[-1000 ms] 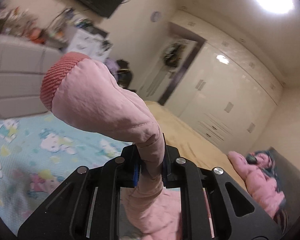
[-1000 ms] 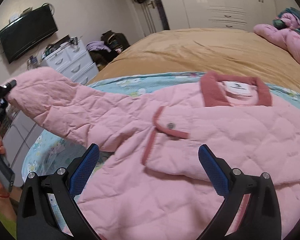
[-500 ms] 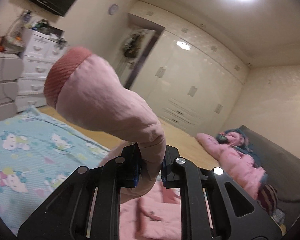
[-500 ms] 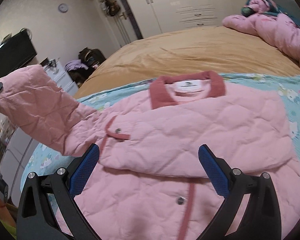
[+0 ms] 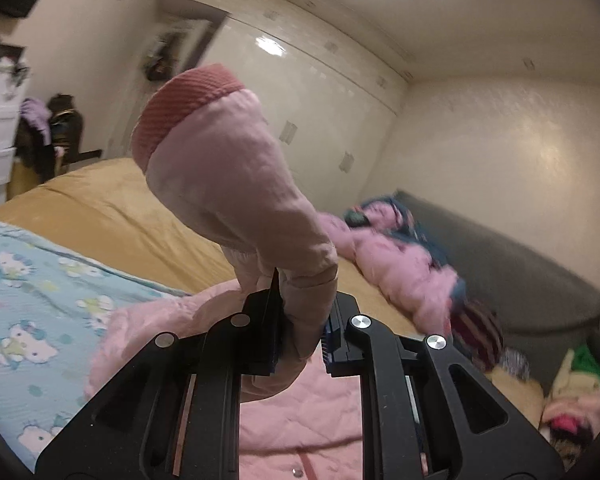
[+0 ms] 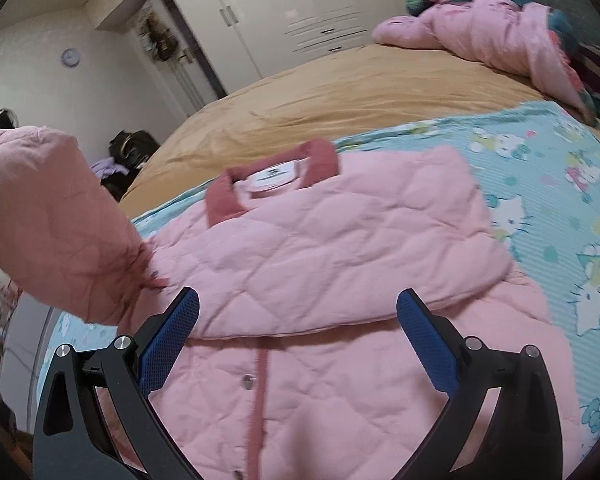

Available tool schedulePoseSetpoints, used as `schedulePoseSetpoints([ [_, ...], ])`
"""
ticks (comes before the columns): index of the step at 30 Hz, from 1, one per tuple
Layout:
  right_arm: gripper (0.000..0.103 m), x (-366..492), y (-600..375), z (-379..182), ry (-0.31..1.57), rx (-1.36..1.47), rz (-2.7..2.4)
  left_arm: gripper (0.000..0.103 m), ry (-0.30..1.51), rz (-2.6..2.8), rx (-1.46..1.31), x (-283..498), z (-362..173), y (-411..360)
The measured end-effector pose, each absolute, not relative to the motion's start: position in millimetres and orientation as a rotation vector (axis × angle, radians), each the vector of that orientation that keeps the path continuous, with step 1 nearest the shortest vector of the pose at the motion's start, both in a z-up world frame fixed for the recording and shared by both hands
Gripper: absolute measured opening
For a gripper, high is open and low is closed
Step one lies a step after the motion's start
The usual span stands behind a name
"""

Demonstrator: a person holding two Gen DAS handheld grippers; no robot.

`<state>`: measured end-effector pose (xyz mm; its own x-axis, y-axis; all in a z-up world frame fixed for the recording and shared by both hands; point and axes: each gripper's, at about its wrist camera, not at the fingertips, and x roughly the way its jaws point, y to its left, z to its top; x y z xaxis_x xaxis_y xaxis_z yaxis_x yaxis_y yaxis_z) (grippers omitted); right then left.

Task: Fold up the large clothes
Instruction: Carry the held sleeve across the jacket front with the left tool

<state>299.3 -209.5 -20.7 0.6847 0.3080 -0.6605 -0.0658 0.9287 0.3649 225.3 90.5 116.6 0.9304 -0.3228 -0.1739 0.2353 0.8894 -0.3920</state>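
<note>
One pink jacket (image 6: 340,248) was seen spread out, one blanket (image 6: 560,184) counted beneath it, two grippers (image 5: 300,332) (image 6: 298,324) tallied, one clock (image 6: 71,57) spotted, one clothes heap (image 6: 480,28) noted beyond.

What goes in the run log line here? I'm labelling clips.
left gripper: shut on sleeve | right gripper: open above jacket | second sleeve fold underway

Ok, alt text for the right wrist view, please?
A pink quilted jacket lies on a blue cartoon-print sheet on a bed, one sleeve already folded across its chest. The open right tool hovers over it, empty. At left, the other sleeve is lifted in the air.
</note>
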Motion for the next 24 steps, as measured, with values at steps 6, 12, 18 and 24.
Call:
schedulePoseSetpoints([
  [6,0.099,307,-240,-18,0.763,0.407,0.185,0.009,0.312,-0.36,-0.31,242,91,59],
  [12,0.099,325,-262,-1,0.704,0.459,0.172,0.009,0.408,-0.425,-0.212,258,59,16],
  [18,0.099,323,-292,-9,0.71,0.484,0.124,0.009,0.536,-0.463,-0.091,278,16,-18],
  [24,0.099,316,-312,-14,0.715,0.53,0.103,0.009,0.609,-0.46,0.08,278,-20,-51],
])
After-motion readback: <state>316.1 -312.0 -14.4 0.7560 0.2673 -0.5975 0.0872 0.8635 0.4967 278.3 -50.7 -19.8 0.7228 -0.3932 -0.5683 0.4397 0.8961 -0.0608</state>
